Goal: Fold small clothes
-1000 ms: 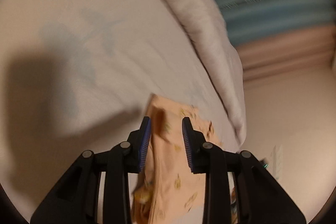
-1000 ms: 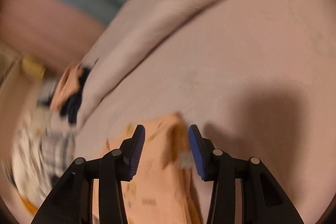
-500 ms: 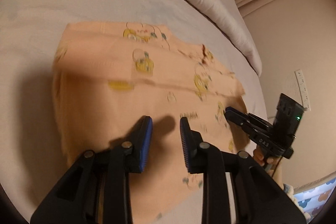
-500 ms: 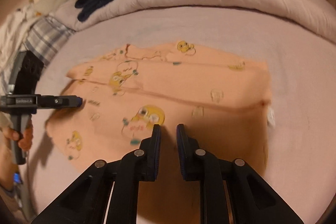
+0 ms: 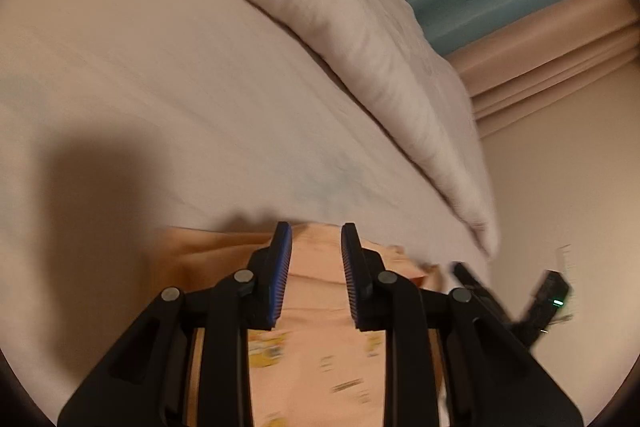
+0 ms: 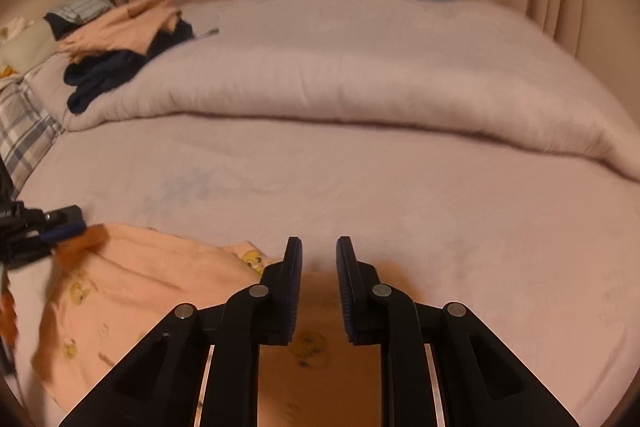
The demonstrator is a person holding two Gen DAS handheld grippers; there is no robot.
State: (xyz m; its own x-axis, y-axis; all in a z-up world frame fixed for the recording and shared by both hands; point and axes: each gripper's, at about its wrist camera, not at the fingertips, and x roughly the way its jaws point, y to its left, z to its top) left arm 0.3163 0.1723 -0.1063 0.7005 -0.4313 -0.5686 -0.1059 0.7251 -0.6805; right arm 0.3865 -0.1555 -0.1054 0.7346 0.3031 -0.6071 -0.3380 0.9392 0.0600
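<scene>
left tool [image 5: 316, 247]: blue pads stand apart with a clear gap, peach cloth visible under and between them. the pads do not look pressed on it. whether a layer is pinched lower down i cannot tell; i read it as apart, holding nothing.

right tool [image 6: 318, 259]: pads also apart, narrow gap, jaws have just been closing. only bed sheet [image 6: 440, 219] and a peach edge show through the gap, nothing gripped.

peach garment [image 6: 152, 283], yellow cartoon print, lies on the sheet at the near edge of the bed, below both tools. it looks partly folded, with a fold line running across it. in the right view the left tool sits at the garment's left corner. rolled duvet [image 6: 360, 75] lies well behind. a pile of other clothes [image 6: 120, 39] sits on the duvet's far left end.

judgement: mid-fold, between grasps; the next fold is not begun.

risks:
- both views are blurred, so aim at the hem may be off; pads could close on the sheet together with the cloth and drag it.
- pinching one layer only would let the existing fold slide open on lift.
- uneven pull by the two tools would skew the fold.
- soft mattress gives under pressure, so the pinch may miss thin cloth.
</scene>
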